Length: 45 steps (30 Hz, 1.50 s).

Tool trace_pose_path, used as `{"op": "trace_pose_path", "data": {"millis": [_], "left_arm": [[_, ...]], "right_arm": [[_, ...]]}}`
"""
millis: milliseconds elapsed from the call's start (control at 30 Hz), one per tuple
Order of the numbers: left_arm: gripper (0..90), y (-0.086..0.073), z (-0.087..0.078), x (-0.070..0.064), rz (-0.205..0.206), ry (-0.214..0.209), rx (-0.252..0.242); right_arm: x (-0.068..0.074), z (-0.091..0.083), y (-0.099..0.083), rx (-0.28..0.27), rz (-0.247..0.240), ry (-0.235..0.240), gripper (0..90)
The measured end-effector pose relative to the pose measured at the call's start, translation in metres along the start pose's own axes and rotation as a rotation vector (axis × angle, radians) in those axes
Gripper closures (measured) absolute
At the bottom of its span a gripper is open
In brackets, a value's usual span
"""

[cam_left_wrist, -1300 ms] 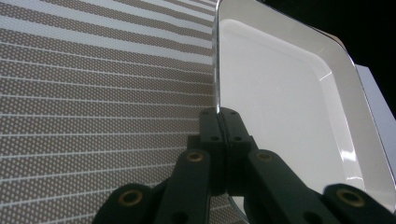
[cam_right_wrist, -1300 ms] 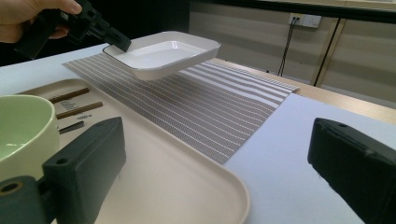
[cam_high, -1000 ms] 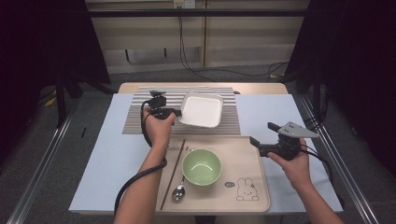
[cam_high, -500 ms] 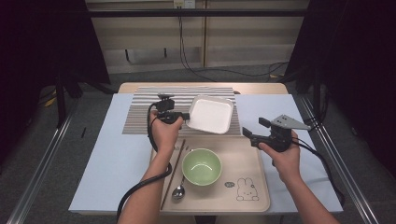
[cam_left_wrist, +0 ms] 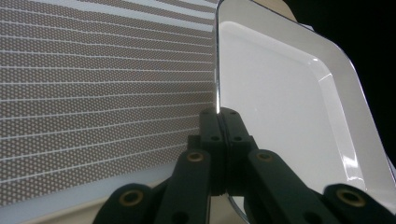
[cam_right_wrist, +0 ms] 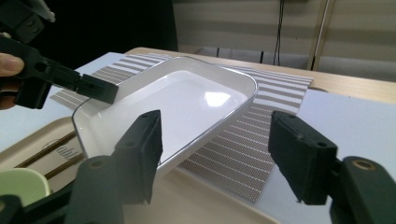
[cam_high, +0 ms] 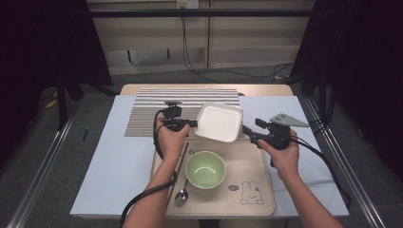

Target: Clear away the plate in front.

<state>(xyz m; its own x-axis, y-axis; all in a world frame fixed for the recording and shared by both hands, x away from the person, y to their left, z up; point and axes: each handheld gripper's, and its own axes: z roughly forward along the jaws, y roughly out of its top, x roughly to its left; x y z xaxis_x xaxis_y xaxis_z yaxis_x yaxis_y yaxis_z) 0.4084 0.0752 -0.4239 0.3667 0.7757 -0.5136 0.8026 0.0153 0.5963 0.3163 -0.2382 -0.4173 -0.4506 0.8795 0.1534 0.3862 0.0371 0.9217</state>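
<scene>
L gripper [cam_high: 194, 124] pinching white dish [cam_high: 219, 122] rim, R gripper [cam_high: 245, 130] agape

The desk [cam_high: 119, 156] is viewed from above, facing forward and down, from well back. The left gripper view is set very close along its shut jaws, against the white dish [cam_left_wrist: 289, 107] and striped mat [cam_left_wrist: 102, 93]. The right gripper view is set low, facing across the same dish [cam_right_wrist: 187, 107] and mat [cam_right_wrist: 261, 126].

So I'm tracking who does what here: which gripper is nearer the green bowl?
Left, slightly. The left gripper, shut on the white dish rim, sits just beyond the green bowl, toward its left. The right gripper, open, sits off to the bowl's right.
</scene>
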Motion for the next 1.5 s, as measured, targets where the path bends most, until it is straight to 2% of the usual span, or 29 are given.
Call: {"op": "trace_pose_path", "data": {"millis": [67,267,367,567,667,900,1067,1100,1267,1500], "left_arm": [[89.7,0.000,0.000,-0.003,0.008,-0.005,-0.001],[89.7,-0.002,-0.003,-0.018,0.038,-0.037,-0.007],[89.7,-0.002,-0.005,-0.025,0.048,-0.050,-0.019],[89.7,-0.004,-0.009,-0.029,0.076,-0.047,-0.031],[89.6,-0.006,-0.009,-0.028,0.066,-0.045,-0.038],[89.6,-0.007,-0.008,-0.028,0.053,-0.055,-0.044],[89.6,-0.006,-0.008,-0.030,0.069,-0.060,-0.042],[89.6,-0.006,-0.007,-0.032,0.058,-0.064,-0.055],[89.6,-0.007,-0.009,-0.034,0.087,-0.055,-0.054],[89.6,-0.008,-0.008,-0.035,0.080,-0.055,-0.062]], "right_arm": [[-0.001,0.002,0.000,0.010,0.007,-0.014,39.1],[0.000,0.008,0.001,0.027,0.077,-0.030,41.2],[0.000,0.010,0.001,0.026,0.103,-0.049,45.4],[0.000,0.007,0.003,0.036,0.150,-0.046,57.7],[0.000,0.007,0.003,0.042,0.164,-0.045,59.4],[0.000,0.008,0.004,0.047,0.199,-0.052,60.9],[-0.001,0.006,0.005,0.042,0.205,-0.055,58.4],[-0.002,0.006,0.006,0.046,0.208,-0.059,58.3],[-0.002,0.006,0.005,0.057,0.217,-0.063,57.7],[-0.002,0.008,0.005,0.069,0.238,-0.067,57.1]]}}
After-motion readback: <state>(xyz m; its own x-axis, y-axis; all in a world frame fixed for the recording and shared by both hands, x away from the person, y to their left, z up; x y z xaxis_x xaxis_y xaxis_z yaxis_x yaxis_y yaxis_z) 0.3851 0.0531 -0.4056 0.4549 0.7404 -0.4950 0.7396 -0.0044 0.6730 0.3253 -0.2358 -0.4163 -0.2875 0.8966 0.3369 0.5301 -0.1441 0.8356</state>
